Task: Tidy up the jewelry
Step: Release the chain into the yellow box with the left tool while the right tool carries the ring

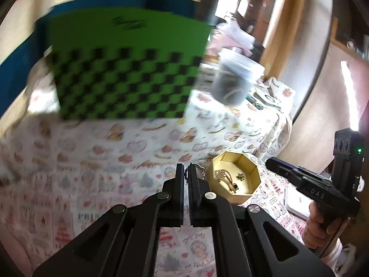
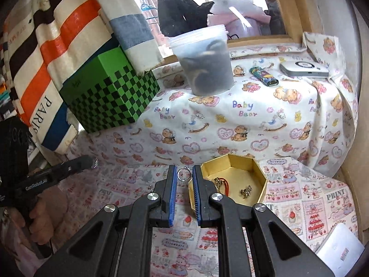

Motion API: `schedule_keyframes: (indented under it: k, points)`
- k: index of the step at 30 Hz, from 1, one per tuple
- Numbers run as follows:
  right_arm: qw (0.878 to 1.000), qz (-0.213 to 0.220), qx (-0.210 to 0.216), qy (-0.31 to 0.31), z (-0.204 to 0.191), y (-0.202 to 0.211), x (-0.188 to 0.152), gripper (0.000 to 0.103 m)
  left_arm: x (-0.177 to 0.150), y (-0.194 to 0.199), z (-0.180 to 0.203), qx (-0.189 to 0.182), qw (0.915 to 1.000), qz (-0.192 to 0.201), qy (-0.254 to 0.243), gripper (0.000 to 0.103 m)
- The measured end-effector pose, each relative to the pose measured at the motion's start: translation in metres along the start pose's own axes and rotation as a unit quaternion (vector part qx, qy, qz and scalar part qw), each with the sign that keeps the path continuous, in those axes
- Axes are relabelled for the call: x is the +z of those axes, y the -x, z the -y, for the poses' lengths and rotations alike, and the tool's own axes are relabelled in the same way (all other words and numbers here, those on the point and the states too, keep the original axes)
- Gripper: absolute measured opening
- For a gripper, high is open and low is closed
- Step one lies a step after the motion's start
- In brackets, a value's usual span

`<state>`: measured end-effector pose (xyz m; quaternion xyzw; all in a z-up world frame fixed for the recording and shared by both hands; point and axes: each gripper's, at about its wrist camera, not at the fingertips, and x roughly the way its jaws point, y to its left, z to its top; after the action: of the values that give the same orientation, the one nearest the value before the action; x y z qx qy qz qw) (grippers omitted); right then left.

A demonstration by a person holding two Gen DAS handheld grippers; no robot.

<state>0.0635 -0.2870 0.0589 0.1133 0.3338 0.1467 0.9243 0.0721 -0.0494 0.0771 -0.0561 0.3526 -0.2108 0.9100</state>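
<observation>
A gold octagonal box (image 2: 239, 161) lies open on the printed cloth; inside are a red cord with a gold piece (image 2: 225, 185) and a small gold charm (image 2: 246, 190). My right gripper (image 2: 184, 168) sits just left of the box, its blue pads pinching a silver ring (image 2: 184, 174) at the tips. My left gripper (image 1: 185, 167) is shut on a thin chain (image 1: 185, 173), with a silver bit (image 1: 201, 169) showing beside its right finger, close to the box (image 1: 244, 160). From the right wrist view the left gripper (image 2: 91, 161) is lifted at the far left, something glittering at its tip.
A green chequered box (image 2: 110, 92) stands at the back left against a striped bag (image 2: 53, 46). A lidded plastic tub (image 2: 207, 62), a lighter (image 2: 264, 76) and a white device (image 2: 304, 69) sit at the back. A white card (image 2: 339, 247) lies at the front right.
</observation>
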Motion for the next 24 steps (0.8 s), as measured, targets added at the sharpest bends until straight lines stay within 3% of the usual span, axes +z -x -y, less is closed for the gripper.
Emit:
schedule_keyframes:
  k: [6,12,14,24]
  points:
    - [0.999,-0.023,-0.008,-0.023,0.017,-0.016,-0.002,0.015,0.015,-0.042,0.034,-0.022,0.9981,-0.046,-0.033,0.002]
    - [0.998,-0.047,-0.015,-0.043,0.033,-0.033,-0.007,0.015,0.008,-0.09,0.047,-0.045,0.9926,-0.103,-0.046,0.002]
    - [0.997,-0.053,-0.016,-0.048,0.037,-0.037,-0.009,0.015,0.005,-0.1,0.047,-0.039,0.9926,-0.107,-0.042,0.002]
    - [0.995,-0.068,-0.037,-0.055,0.044,-0.049,-0.013,0.015,-0.01,-0.134,0.054,-0.083,0.9882,-0.126,-0.024,0.002]
